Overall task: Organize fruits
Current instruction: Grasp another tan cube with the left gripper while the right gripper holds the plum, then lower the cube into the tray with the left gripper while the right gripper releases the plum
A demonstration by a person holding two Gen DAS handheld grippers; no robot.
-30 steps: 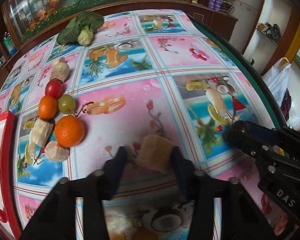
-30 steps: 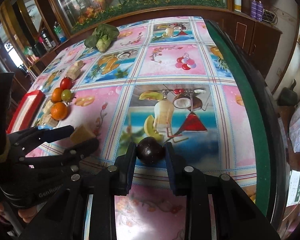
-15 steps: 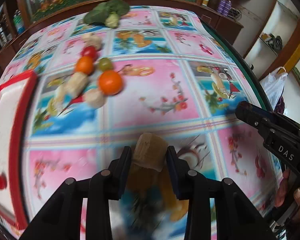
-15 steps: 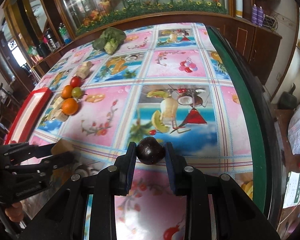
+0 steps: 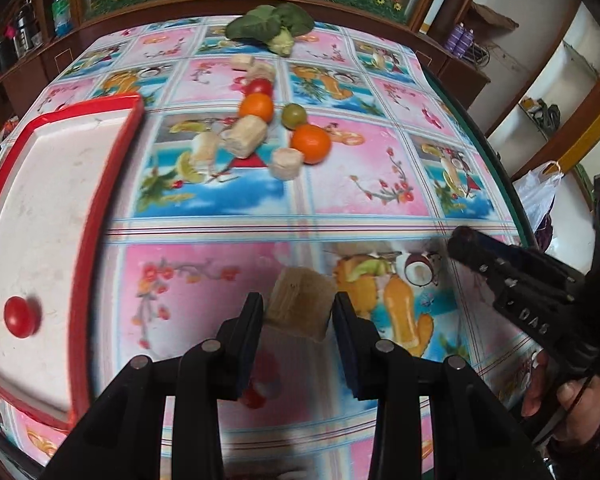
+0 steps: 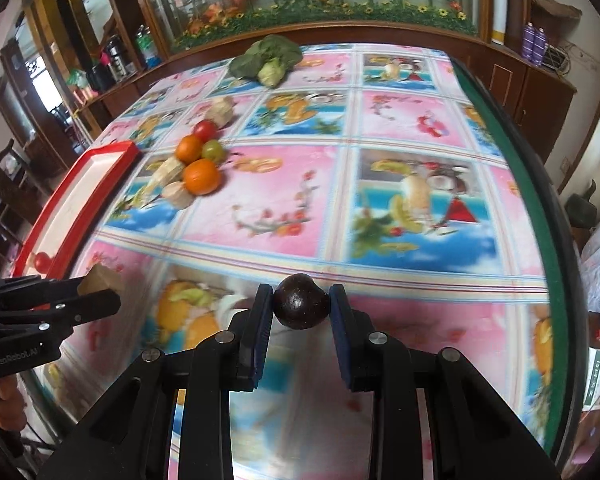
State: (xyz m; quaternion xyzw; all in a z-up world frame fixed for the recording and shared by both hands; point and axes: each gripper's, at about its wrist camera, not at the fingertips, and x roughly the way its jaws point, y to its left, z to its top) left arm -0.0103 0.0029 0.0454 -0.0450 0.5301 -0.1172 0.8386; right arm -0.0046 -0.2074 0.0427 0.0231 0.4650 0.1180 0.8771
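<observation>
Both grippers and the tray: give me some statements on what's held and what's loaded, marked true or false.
1. The left gripper is shut on a tan chunk. True.
2. The right gripper is open with nothing in it. False: it is shut on a dark round fruit.
3. The red tray holds a small red tomato. True.
4. The leafy green lies in the tray. False: it lies on the tablecloth at the far edge.

Black hand-held gripper (image 5: 298,312) — silver screws, blue pads (image 6: 260,320) — white "DAS" lettering.
</observation>
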